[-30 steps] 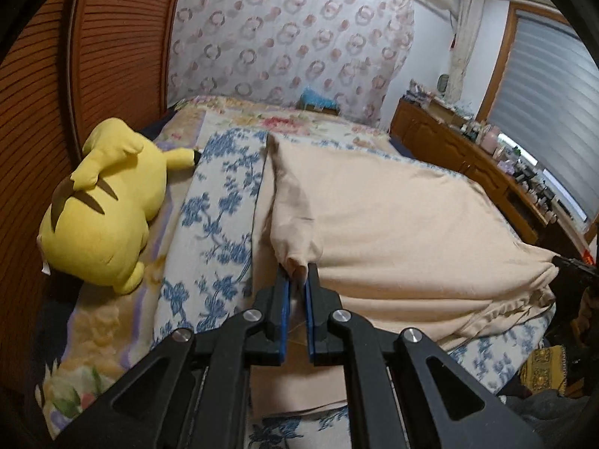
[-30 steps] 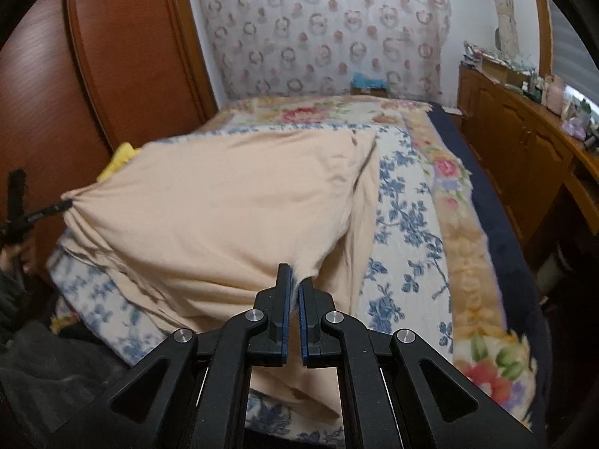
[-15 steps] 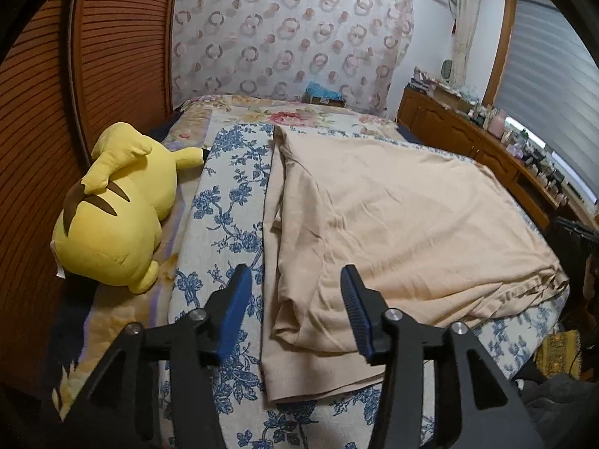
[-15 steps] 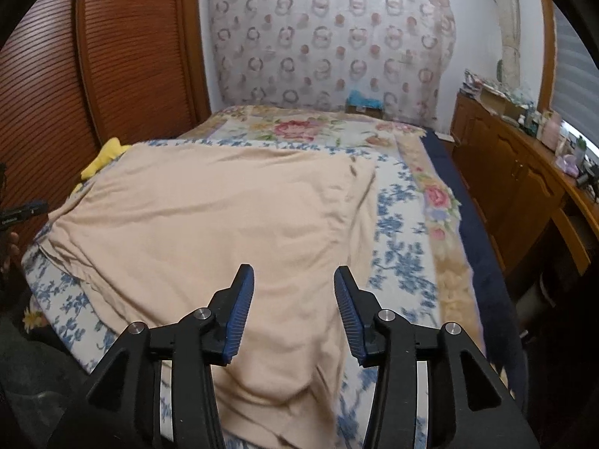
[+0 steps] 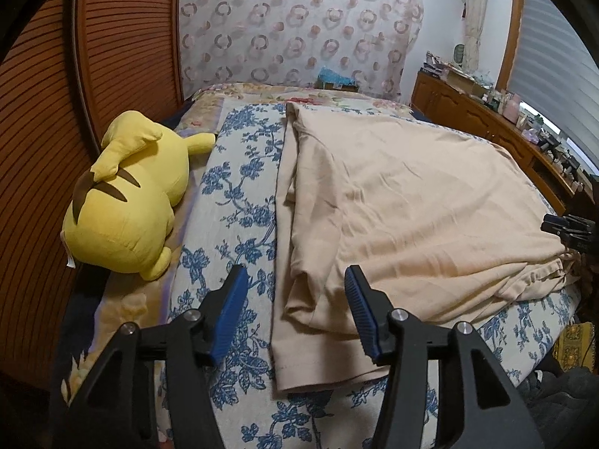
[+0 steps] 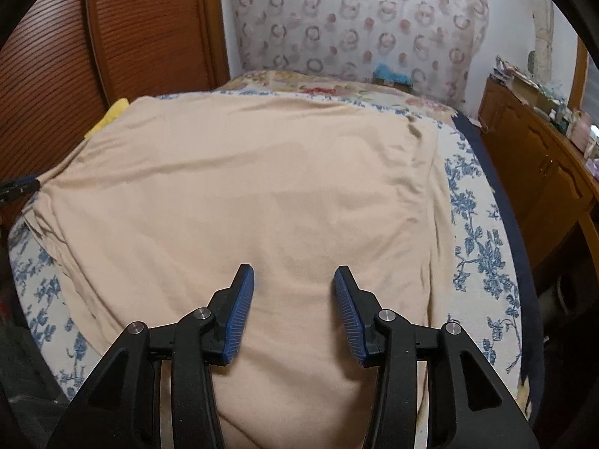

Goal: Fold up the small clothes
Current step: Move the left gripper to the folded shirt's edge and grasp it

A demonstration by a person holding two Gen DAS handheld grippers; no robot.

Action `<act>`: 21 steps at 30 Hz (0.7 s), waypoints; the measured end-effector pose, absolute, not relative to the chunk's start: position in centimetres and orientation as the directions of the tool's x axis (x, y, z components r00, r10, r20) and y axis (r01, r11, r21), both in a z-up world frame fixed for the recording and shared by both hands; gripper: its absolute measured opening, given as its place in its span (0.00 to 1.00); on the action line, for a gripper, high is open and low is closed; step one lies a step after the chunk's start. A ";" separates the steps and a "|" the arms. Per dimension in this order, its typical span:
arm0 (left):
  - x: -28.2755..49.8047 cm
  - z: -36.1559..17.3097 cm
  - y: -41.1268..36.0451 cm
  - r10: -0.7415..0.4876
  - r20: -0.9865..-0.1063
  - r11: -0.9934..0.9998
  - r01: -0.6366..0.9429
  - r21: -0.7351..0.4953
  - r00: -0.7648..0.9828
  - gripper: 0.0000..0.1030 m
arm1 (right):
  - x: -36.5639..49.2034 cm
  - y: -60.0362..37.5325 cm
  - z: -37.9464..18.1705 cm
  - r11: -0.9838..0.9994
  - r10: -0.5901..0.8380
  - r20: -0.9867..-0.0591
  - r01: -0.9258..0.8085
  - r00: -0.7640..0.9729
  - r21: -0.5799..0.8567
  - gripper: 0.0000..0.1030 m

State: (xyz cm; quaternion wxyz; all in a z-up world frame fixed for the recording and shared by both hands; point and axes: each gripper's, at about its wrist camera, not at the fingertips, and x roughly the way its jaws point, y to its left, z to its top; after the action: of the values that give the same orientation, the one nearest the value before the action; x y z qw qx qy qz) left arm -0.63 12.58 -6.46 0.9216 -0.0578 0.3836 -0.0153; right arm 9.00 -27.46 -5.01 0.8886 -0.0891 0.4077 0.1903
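The beige garment [image 5: 404, 202] lies flat on the blue-flowered bedspread [image 5: 239, 187], and that's the news: a second ago both grippers had it pinched up by its near corners, and now it's been let go and has settled in a doubled layer. Far left, the yellow plush toy [image 5: 127, 202] sits beside the wooden wardrobe, well clear of the cloth. The left gripper [image 5: 295, 295] stands about half wide and is opening a touch more, the folded left edge just beyond its pads [image 5: 232, 307], nothing pinched. Over on the right, the right gripper [image 6: 294, 295] hangs half wide too, holding nothing, dropped low over the smooth middle of the cloth. I'd say one fold is laid; a fresh grasp comes next.
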 end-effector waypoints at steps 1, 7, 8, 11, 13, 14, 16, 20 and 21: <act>-0.7 -6.6 12.6 -0.072 -0.708 0.993 -0.018 -0.120 0.703 0.51 | 9.0 -27.4 -5.1 0.911 0.265 -0.759 -0.411 0.595 -0.004 0.44; -0.3 -7.4 12.7 -0.078 -0.722 0.991 -0.023 -0.129 0.687 0.51 | 8.7 -27.1 -5.3 0.910 0.257 -0.763 -0.415 0.593 -0.016 0.45; -0.2 -7.5 12.7 -0.080 -0.724 0.991 -0.022 -0.131 0.685 0.51 | 8.7 -27.2 -5.3 0.910 0.257 -0.763 -0.415 0.593 -0.017 0.46; -0.1 -7.9 12.5 -0.096 -0.729 0.989 -0.016 -0.144 0.678 0.51 | 8.6 -27.1 -5.4 0.910 0.257 -0.762 -0.415 0.594 -0.017 0.46; -0.2 -8.0 12.4 -0.114 -0.726 0.987 -0.005 -0.160 0.678 0.51 | 8.6 -27.1 -5.4 0.910 0.259 -0.763 -0.415 0.593 -0.015 0.46; -0.3 -8.1 12.4 -0.116 -0.725 0.987 -0.003 -0.161 0.679 0.51 | 8.6 -27.1 -5.4 0.909 0.259 -0.763 -0.415 0.593 -0.014 0.46; -0.4 -8.1 12.3 -0.119 -0.721 0.986 -0.004 -0.167 0.682 0.51 | 8.5 -27.0 -5.5 0.910 0.262 -0.762 -0.415 0.592 -0.009 0.46; -0.5 -8.0 12.2 -0.151 -0.711 0.980 0.008 -0.200 0.687 0.51 | 8.7 -27.1 -5.4 0.910 0.266 -0.760 -0.414 0.593 -0.005 0.47; -0.5 -8.0 12.1 -0.159 -0.709 0.978 0.013 -0.206 0.688 0.51 | 8.7 -27.1 -5.4 0.910 0.266 -0.760 -0.414 0.593 -0.004 0.47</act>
State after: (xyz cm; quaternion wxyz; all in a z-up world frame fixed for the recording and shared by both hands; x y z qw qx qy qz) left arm -0.49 12.09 -8.00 0.9139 -0.0925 0.3924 -0.0471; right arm 8.65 -27.10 -5.43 0.8878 -0.0904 0.4087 0.1914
